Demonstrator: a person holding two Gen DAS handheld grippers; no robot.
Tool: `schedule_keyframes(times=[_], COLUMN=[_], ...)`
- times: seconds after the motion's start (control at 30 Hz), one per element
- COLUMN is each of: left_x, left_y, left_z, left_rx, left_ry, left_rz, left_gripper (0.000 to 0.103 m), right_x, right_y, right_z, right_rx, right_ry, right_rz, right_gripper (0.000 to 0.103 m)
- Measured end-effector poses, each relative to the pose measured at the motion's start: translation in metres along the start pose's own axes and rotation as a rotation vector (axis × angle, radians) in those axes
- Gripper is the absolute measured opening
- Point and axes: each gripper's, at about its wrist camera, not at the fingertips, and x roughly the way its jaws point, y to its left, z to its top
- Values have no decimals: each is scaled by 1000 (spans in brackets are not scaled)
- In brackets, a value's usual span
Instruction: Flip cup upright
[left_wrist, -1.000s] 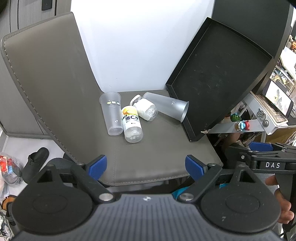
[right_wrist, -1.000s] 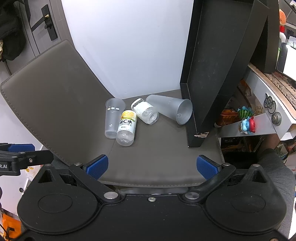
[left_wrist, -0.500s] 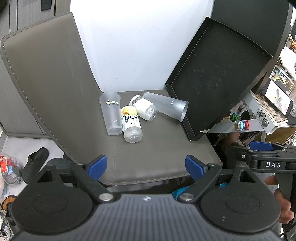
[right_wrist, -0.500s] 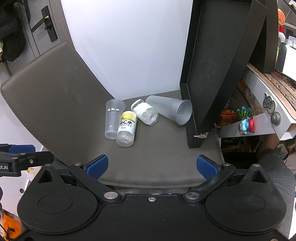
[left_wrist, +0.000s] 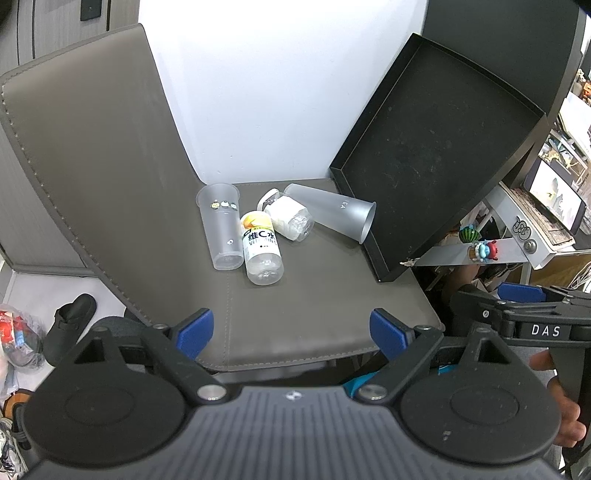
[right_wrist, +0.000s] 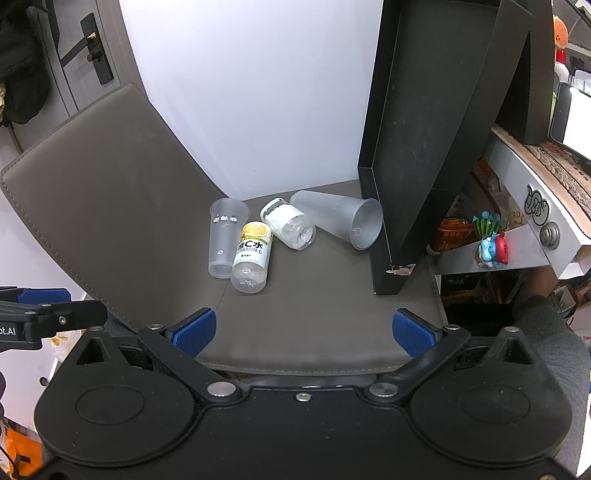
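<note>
Left wrist view: looked down over chair seat (left_wrist: 317, 295) from its front edge, set back. Right wrist view: same direction, slightly rightward. Shared: seat (right_wrist: 317, 295), frosted cup (left_wrist: 332, 214) (right_wrist: 338, 218), black tray (left_wrist: 436, 147) (right_wrist: 424, 147)

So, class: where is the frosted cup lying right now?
The frosted cup lies on its side at the back right of the chair seat, between the white bottle and the black tray.

A frosted translucent cup (right_wrist: 338, 220), a clear cup (right_wrist: 224, 236) with small printed dots, a yellow-and-white labelled bottle (right_wrist: 252, 254) and a white-labelled bottle (right_wrist: 289, 222) lie on a grey-brown leather chair (right_wrist: 295, 317) beside a black tray (right_wrist: 417, 140), with blue gripper pads (right_wrist: 194, 331).
</note>
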Motion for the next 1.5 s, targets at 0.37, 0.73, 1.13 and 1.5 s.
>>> schedule_keyframes(times=[0.37,0.73,1.13,1.5], left_x=[14,37,79,122], left_y=[0,2,6,5], left_z=[7,22,44,70], left_rx=[-7,-17,-50,-78], left_ry=[14,47,111,156], left_rz=[-8,-15,-26,-62], left_gripper=[91,91,91,91], right_x=[4,19,46,66], right_y=[-1,-10,-17,-31], right_z=[1,4,8,17], right_rx=[2,35,77,152], right_ry=[0,-2,-11,-78], right_rz=[-1,2,-6,-32], right_gripper=[103,103,103,103])
